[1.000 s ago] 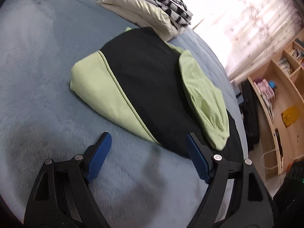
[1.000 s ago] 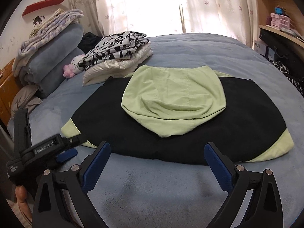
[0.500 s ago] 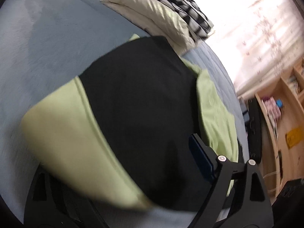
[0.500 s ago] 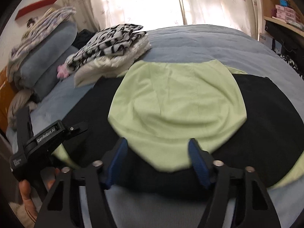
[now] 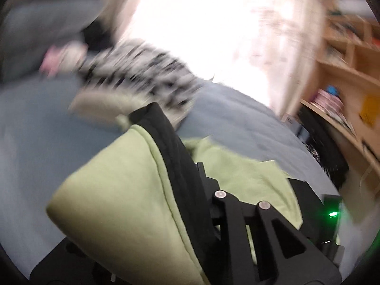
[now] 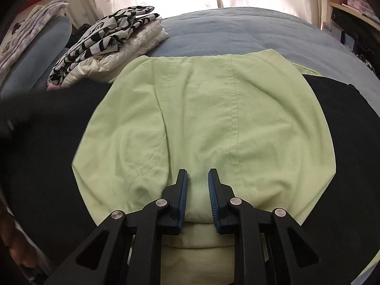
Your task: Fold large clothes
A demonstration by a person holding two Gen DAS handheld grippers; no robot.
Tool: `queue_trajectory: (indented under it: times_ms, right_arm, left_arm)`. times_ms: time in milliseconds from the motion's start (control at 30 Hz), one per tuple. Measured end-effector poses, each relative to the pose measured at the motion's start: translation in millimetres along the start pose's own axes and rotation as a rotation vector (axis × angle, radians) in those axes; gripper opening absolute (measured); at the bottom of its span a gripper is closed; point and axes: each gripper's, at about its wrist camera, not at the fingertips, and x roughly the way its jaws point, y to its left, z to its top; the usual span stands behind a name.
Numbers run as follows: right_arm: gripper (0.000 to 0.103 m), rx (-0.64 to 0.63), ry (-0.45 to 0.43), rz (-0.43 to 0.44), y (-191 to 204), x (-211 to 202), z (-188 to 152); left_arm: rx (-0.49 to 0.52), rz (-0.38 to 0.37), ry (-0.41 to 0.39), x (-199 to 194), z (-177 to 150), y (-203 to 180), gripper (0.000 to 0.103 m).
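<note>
While the left tool (image 5: pixel 190 190) is clamped on the hoodie's (image 6: pixel 47 142) raised end, the right tool (image 6: pixel 197 190), nearly together, pinches its hood (image 6: pixel 201 106); folding looks midway on the bed (image 6: pixel 237 28).

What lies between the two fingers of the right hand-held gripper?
In the right wrist view, a bunched fold of the light green hood lies between the fingers of the right hand-held gripper.

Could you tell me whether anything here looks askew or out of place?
Nothing looks damaged. The left gripper has a green-and-black corner of the hoodie draped over it, hiding its fingers. The right gripper pinches the green hood. The left view is blurred.
</note>
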Motion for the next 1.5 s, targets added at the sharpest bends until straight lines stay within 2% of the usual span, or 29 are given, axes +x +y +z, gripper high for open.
queue_trajectory:
  times_ms: [67, 167, 333, 400, 500, 667, 733, 767, 833, 933, 1000, 1167, 1233, 1300, 1367, 1400, 1433, 1467, 1500]
  right_arm:
    - [0.019, 0.029, -0.001, 0.041, -5.7, 0.8, -0.8]
    - [0.019, 0.106, 0.004, 0.134, -18.9, -0.8, -3.3]
    - [0.019, 0.286, 0.005, 0.324, -53.8, -28.3, -15.8]
    - [0.019, 0.331, -0.026, 0.299, -76.0, -46.4, -18.8]
    - [0.021, 0.383, -0.113, 0.166, -121.4, -81.4, -23.7]
    - [0.021, 0.503, -0.229, -0.022, -190.0, -130.7, -48.5]
    - [0.022, 0.535, -0.242, -0.059, -206.2, -140.7, -60.1]
    - [0.022, 0.558, -0.239, -0.071, -215.1, -144.6, -67.9]
    - [0.023, 0.594, -0.227, -0.074, -225.3, -146.2, -78.4]
    - [0.023, 0.614, -0.207, -0.078, -230.7, -148.1, -92.0]
    - [0.023, 0.618, -0.203, -0.072, -231.7, -149.7, -96.9]
    - [0.023, 0.622, -0.220, -0.078, -236.0, -163.0, -108.5]
    - [0.023, 0.629, -0.217, -0.079, -238.7, -167.2, -113.3]
    - [0.023, 0.631, -0.195, -0.091, -235.1, -168.1, -115.6]
    - [0.023, 0.628, -0.188, -0.095, -246.7, -183.4, -127.9]
    - [0.027, 0.622, -0.185, -0.101, -244.8, -187.7, -130.0]
    - [0.036, 0.617, -0.185, -0.107, -245.2, -191.2, -132.3]
    - [0.038, 0.612, -0.188, -0.121, -241.8, -195.5, -134.2]
    - [0.040, 0.609, -0.189, -0.130, -242.8, -199.8, -138.5]
  left_arm:
    - [0.096, -0.048, -0.039, -4.7, 10.7, -34.8, 0.011]
    - [0.164, -0.120, -0.059, -8.5, 18.8, -75.9, 0.011]
    - [0.281, -0.227, -0.049, -1.8, 19.9, -157.8, 0.011]
    - [0.313, -0.255, -0.033, 0.8, 15.1, -184.2, 0.011]
    - [0.365, -0.305, 0.002, 4.5, -1.6, -228.2, 0.011]
    - [0.438, -0.370, 0.079, 15.3, -56.1, -306.2, 0.011]
    - [0.467, -0.386, 0.149, 30.8, -84.0, -335.9, 0.011]
    - [0.483, -0.391, 0.189, 39.6, -99.7, -348.2, 0.011]
    - [0.541, -0.347, 0.291, 65.4, -136.2, -369.8, 0.011]
    - [0.583, -0.282, 0.368, 88.3, -178.4, -383.4, 0.011]
    - [0.591, -0.277, 0.352, 86.1, -183.0, -387.8, 0.011]
    - [0.554, -0.331, 0.294, 71.4, -160.6, -404.1, 0.011]
    - [0.579, -0.325, 0.311, 76.4, -168.5, -416.0, 0.011]
    - [0.618, -0.283, 0.370, 92.3, -187.1, -423.8, 0.011]
    - [0.613, -0.266, 0.405, 97.9, -193.0, -422.4, 0.012]
    - [0.606, -0.269, 0.402, 96.0, -192.5, -421.9, 0.012]
    - [0.590, -0.280, 0.399, 93.4, -189.6, -421.6, 0.018]
    - [0.577, -0.299, 0.416, 90.9, -185.4, -419.6, 0.035]
    - [0.557, -0.343, 0.452, 88.7, -180.9, -417.8, 0.046]
